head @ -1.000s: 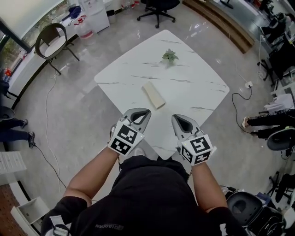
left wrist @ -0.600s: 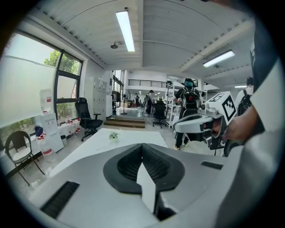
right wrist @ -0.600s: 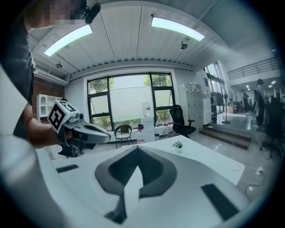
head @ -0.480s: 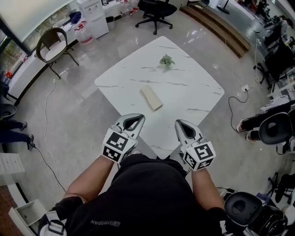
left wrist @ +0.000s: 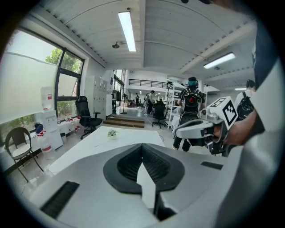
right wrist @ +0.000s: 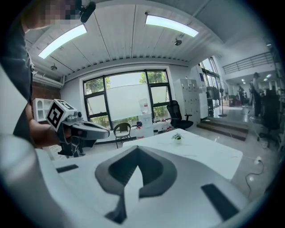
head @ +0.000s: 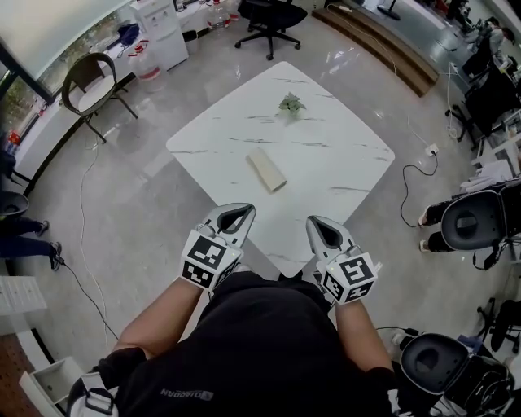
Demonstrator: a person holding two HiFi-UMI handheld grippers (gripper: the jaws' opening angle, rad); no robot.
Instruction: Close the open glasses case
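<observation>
A cream oblong glasses case (head: 267, 168) lies near the middle of the white marble table (head: 334, 163); I cannot tell whether its lid is up. Both grippers hang close to my body over the table's near corner, well short of the case. My left gripper (head: 237, 211) is shut with nothing in it, and the left gripper view shows its jaws (left wrist: 142, 151) meeting. My right gripper (head: 318, 221) is likewise shut and empty (right wrist: 136, 153). Each gripper shows in the other's view: the right gripper (left wrist: 199, 130) and the left gripper (right wrist: 87, 129). The case is hidden in both gripper views.
A small potted plant (head: 290, 103) stands at the table's far side. Round the table are a metal chair (head: 88, 77), an office chair (head: 269, 15), a floor cable (head: 415, 175) and a seated person (head: 468, 220) at the right. Another person (left wrist: 192, 95) stands beyond the table.
Both grippers have drawn back slightly toward my body, the left one most. The head view has shifted a little. The case has not moved.
</observation>
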